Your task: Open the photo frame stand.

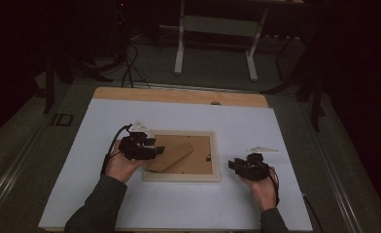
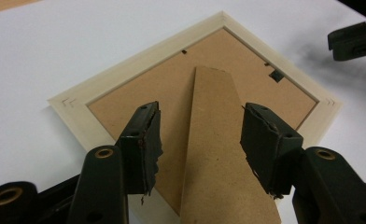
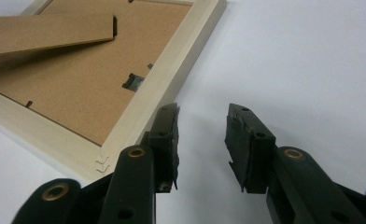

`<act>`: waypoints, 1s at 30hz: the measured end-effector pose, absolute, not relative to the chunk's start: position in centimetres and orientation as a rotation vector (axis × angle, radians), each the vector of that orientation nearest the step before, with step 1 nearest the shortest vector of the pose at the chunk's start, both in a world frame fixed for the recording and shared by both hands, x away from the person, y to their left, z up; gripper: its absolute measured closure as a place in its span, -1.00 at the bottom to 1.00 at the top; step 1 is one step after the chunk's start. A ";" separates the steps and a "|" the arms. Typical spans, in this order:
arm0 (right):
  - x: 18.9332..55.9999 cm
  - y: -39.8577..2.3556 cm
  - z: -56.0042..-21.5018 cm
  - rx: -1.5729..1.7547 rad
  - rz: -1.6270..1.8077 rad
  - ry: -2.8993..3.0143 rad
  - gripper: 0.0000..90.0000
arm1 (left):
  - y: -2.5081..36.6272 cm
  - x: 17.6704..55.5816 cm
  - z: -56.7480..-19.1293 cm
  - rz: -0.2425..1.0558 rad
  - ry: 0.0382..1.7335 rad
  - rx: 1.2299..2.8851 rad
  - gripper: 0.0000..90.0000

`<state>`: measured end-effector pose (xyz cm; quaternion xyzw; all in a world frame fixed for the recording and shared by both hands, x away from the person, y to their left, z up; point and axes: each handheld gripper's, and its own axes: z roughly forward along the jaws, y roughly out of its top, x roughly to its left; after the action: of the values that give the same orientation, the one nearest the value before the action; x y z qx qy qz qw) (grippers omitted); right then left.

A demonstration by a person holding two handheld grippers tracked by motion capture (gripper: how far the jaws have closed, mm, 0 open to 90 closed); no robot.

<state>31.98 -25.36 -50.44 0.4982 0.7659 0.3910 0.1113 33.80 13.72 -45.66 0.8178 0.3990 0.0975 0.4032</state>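
Pale wood bordered the picture frame (image 1: 181, 175), which lay back-up near the middle of the white desk (image 1: 227, 121), with bare surface on every side. Its brown fibreboard stand (image 2: 216, 154) was lifted off the backing and ran between the left gripper (image 1: 155, 150), whose jaws stood apart and clear of the stand's edges. The right gripper (image 3: 202, 140) hung released over open desk just beside the frame's right-hand corner, holding nothing.

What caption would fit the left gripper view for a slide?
Open left gripper poised over the brown stand flap on the back of a face-down picture frame.
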 end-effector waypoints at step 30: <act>32.0 -25.4 -50.6 1.469 1.170 2.258 0.42 | 10.0 36.2 -47.6 0.139 1.002 2.222 -0.22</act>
<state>32.03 -25.35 -50.57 0.4975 0.7648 0.3964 0.1022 36.15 10.04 -47.59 0.8550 0.3855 0.0536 0.3428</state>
